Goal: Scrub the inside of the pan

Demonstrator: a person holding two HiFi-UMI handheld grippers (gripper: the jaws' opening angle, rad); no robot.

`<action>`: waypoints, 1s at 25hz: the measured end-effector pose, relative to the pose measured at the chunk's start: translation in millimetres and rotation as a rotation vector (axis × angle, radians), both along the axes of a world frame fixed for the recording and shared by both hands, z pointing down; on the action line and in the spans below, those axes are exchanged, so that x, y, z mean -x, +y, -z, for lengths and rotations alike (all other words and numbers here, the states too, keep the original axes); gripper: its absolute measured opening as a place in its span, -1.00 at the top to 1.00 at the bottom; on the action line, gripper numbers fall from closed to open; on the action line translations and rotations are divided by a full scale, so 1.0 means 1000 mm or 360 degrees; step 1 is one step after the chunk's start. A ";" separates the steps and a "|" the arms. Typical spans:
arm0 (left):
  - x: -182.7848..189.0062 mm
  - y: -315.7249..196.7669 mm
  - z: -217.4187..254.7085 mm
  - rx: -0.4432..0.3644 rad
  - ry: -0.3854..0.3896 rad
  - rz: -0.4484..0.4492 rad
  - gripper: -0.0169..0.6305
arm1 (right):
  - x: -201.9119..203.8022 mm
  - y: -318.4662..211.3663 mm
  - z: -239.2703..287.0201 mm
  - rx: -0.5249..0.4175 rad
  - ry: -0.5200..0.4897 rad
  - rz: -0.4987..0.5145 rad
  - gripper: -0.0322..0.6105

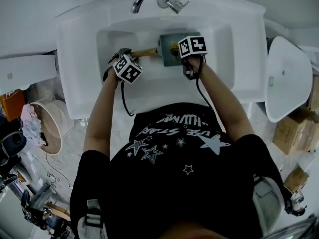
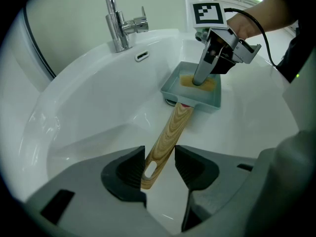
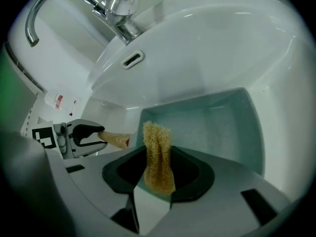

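A square teal pan (image 1: 167,54) with a wooden handle (image 2: 170,132) lies in the white sink (image 2: 98,98). My left gripper (image 2: 159,168) is shut on the end of that handle, which sits slanted between the pads; the right gripper view shows the same grip (image 3: 94,135). Inside the pan (image 3: 217,127), my right gripper (image 3: 158,174) is shut on a yellow fibrous sponge (image 3: 158,157). In the left gripper view its tip (image 2: 199,80) presses the sponge (image 2: 210,85) onto the pan floor near the far wall. From the head view the marker cubes hide both sets of jaws.
A chrome tap (image 2: 116,19) stands at the back of the sink, with an overflow slot (image 3: 131,59) below it. A white oval basin (image 1: 286,78) and cardboard boxes (image 1: 294,128) stand at the right. A round bin (image 1: 47,126) stands on the floor at the left.
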State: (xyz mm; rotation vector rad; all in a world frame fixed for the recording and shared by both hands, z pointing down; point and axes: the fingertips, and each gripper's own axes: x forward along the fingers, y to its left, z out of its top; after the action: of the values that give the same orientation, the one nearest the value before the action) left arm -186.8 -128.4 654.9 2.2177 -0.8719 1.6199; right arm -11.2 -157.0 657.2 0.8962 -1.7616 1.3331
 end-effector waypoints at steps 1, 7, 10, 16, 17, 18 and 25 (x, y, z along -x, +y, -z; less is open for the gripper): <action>0.000 0.000 0.000 0.0001 0.0001 0.0000 0.36 | 0.007 0.003 0.000 0.0022 -0.0036 -0.0006 0.43; 0.000 0.001 0.001 0.0002 0.0002 -0.0004 0.36 | 0.026 0.016 -0.009 0.0093 -0.0087 -0.0035 0.43; -0.001 0.001 0.002 0.0002 0.0009 -0.0007 0.36 | 0.029 0.019 -0.014 0.0119 -0.0090 -0.0062 0.43; 0.000 0.002 0.002 -0.0003 0.0003 -0.0003 0.36 | 0.037 0.022 -0.014 0.0131 -0.0118 -0.0105 0.44; 0.000 0.002 0.002 -0.0001 0.0003 -0.0003 0.36 | 0.037 0.022 -0.013 0.0127 -0.0112 -0.0101 0.44; 0.000 0.002 0.002 0.0000 0.0000 -0.0001 0.36 | 0.037 0.022 -0.013 0.0124 -0.0108 -0.0099 0.44; 0.001 -0.001 0.000 0.0001 -0.0004 0.0007 0.36 | 0.034 0.022 -0.017 0.0148 -0.0071 -0.0107 0.44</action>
State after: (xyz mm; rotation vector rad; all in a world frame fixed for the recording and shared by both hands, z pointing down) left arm -187.4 -128.9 655.2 2.2125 -0.8764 1.6210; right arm -44.9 -135.2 674.5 0.8870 -1.7012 1.4764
